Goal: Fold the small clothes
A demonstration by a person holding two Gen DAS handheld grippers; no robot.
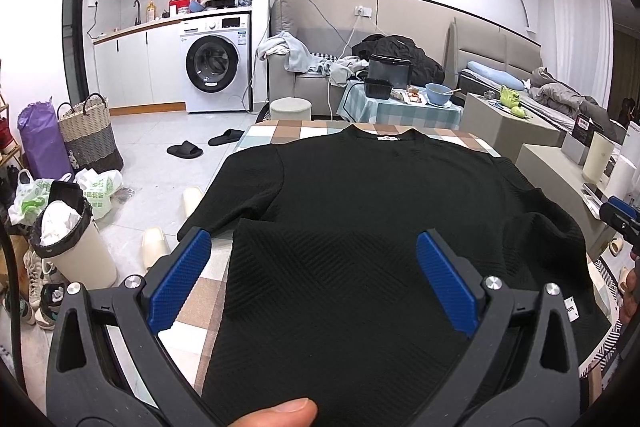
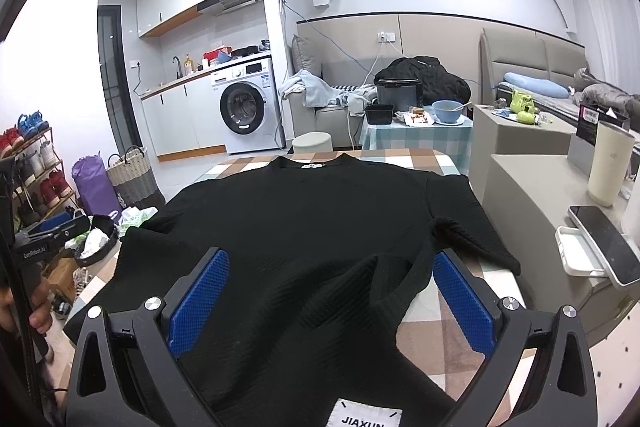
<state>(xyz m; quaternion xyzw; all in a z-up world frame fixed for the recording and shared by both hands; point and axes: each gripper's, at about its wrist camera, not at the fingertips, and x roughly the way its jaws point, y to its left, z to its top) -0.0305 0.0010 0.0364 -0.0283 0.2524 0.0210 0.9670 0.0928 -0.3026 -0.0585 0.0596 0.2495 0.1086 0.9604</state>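
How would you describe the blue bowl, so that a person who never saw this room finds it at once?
Start at the white washing machine and move right, past the grey sofa, to the small table with a pale checked cloth. The blue bowl stands near its right end, a utensil leaning inside. Its neighbours, a basket and a box-shaped appliance, are black.

black textured short-sleeved top (image 1: 360,187), spread flat on checked tablecloth, collar far, hem near, right sleeve rumpled
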